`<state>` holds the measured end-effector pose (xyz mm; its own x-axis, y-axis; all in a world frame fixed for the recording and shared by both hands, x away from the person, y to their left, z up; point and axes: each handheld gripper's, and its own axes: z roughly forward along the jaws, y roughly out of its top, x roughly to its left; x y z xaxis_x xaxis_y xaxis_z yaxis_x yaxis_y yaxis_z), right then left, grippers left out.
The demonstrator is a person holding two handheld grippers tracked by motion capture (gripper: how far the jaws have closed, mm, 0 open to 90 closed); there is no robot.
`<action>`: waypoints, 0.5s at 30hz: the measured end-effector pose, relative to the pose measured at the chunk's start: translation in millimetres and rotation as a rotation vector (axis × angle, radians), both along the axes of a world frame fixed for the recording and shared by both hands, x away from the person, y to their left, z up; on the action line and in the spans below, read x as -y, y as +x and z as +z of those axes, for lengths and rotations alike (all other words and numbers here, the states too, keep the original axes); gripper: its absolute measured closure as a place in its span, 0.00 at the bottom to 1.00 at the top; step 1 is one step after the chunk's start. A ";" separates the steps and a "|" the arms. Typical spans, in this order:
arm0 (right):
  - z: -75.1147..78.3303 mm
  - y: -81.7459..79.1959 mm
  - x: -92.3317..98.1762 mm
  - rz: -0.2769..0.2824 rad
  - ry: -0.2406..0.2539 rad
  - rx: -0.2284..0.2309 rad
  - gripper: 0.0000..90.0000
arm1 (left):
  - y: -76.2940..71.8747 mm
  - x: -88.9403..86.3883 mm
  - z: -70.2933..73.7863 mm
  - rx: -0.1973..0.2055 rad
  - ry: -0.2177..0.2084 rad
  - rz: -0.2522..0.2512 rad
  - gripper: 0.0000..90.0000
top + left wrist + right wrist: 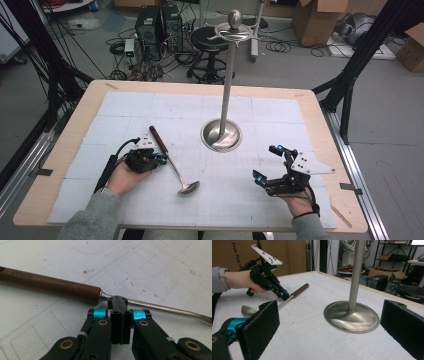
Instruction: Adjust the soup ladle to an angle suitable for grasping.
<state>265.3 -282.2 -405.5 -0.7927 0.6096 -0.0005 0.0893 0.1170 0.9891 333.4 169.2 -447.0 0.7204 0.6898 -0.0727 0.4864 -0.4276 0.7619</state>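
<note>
The ladle lies flat on the white gridded mat, directly in front of the left gripper. Its brown wooden handle extends away from the jaws to the left in the left gripper view; the bare metal shaft extends to the right. The bowl rests on the mat at the near end of the ladle, toward the person's side of the table.

The left gripper's jaws are fully closed, pad against pad. The tips sit at the junction of the wooden handle and the metal shaft. In the left gripper view the shaft passes behind the closed tips, and the pictures do not settle whether the tips pinch the shaft or only touch it. The left hand holds the gripper body low over the mat.

The right gripper stands well apart from the ladle, across the mat. Its jaws are wide open and hold nothing. In the right gripper view the two black pads stand far apart at the frame edges, with the bare mat between them.

Ahead of the right gripper, between its open jaws in its own view, stands a metal utensil stand. It consists of a round dished base and an upright pole topped with a knob and hooks. The stand is near the ladle's handle end but does not touch it.

The mat covers a wooden table.
</note>
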 end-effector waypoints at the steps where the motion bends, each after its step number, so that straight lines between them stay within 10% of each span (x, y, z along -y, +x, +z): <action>1: 0.0 0.0 0.0 0.000 0.000 0.000 0.01 | 0.0 0.0 0.0 0.000 0.000 0.000 1.00; 15: -0.7 -0.1 1.1 -0.004 0.002 -0.006 0.01 | -10.7 14.7 13.8 0.047 -0.023 -0.064 1.00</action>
